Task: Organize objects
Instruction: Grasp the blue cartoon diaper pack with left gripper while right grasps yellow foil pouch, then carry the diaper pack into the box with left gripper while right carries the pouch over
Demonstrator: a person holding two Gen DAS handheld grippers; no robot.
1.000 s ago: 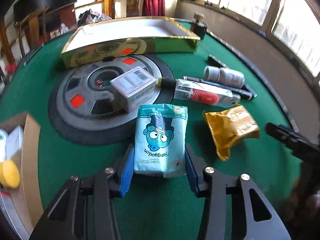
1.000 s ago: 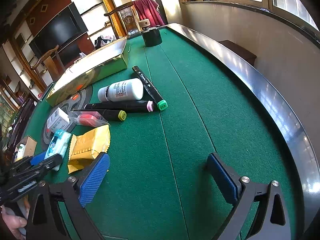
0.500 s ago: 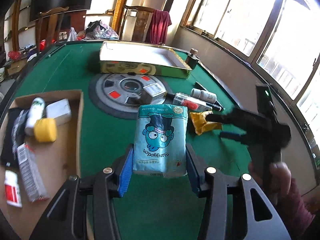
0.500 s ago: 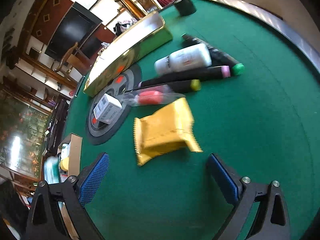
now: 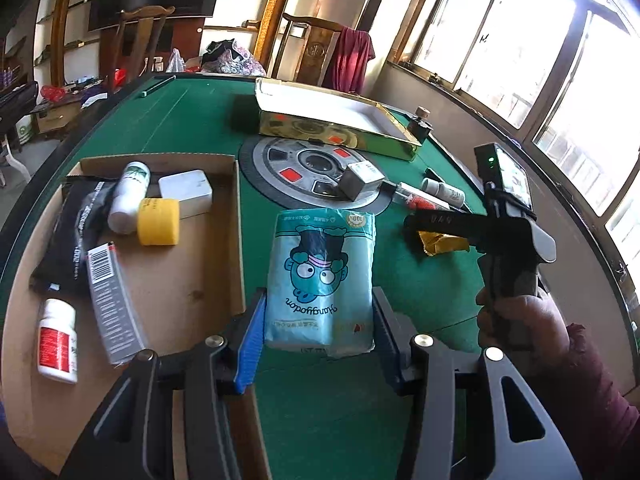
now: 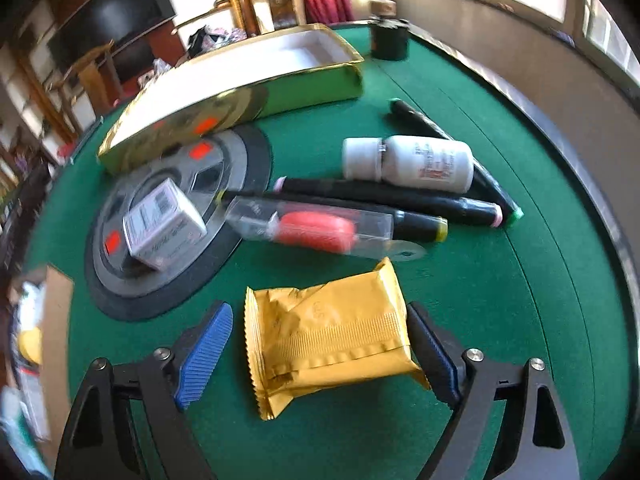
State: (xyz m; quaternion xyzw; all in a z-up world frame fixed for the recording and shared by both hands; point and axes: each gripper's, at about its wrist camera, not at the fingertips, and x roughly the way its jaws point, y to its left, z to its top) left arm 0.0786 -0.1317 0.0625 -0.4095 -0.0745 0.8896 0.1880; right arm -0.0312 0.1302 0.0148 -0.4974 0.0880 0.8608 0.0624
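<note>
Sorting looks roughly half done — the cardboard tray (image 5: 236,216) at the counter's (image 5: 192,120) left edge already holds bottles and boxes. The left tool (image 5: 318,344) grips the blue tissue pack (image 5: 322,276) above the tray's right wall. The right tool's (image 6: 318,350) jaws are closing around the gold pouch (image 6: 328,332), which lies mid-counter — markers (image 6: 400,196), a white bottle (image 6: 408,164) and a small box (image 6: 162,224) remain.
</note>
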